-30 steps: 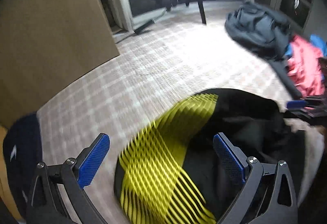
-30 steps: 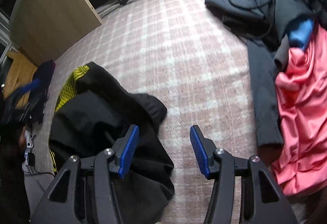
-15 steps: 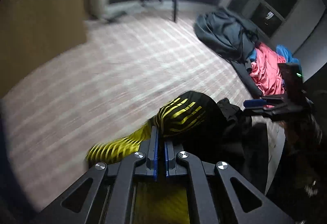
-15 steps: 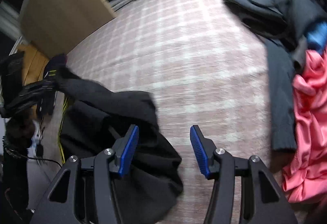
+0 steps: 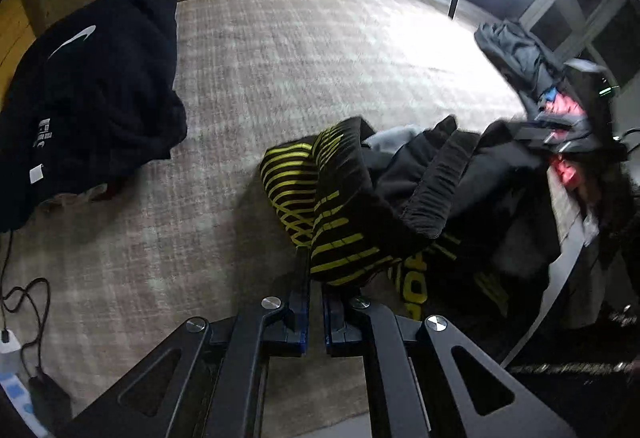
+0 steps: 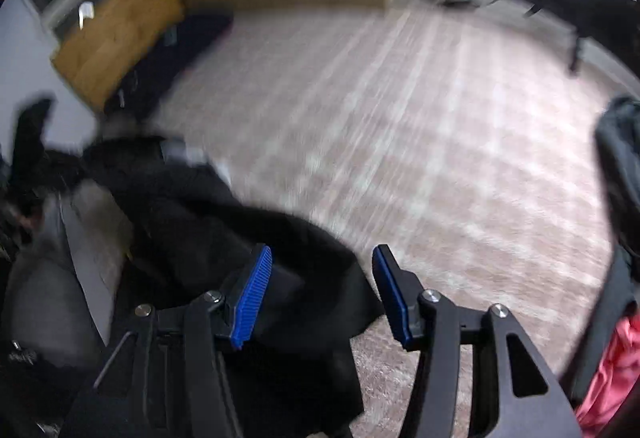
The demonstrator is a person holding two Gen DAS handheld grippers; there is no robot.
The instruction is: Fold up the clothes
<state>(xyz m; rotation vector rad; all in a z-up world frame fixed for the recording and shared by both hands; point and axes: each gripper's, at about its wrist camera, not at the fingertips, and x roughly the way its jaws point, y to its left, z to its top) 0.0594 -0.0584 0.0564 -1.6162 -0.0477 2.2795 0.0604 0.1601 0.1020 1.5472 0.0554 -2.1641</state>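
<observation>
Left gripper [image 5: 316,302] is clamped on the black-and-yellow garment [image 5: 340,206]'s edge; right gripper [image 6: 322,294] hangs half-open, empty. Thin pinch could slip mid-drag.

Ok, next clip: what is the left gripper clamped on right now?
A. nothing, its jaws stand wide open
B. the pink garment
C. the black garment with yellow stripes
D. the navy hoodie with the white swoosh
C. In the left wrist view the left gripper has its jaws closed on a fold of the black garment with yellow stripes; the navy hoodie lies apart on the carpet.
</observation>
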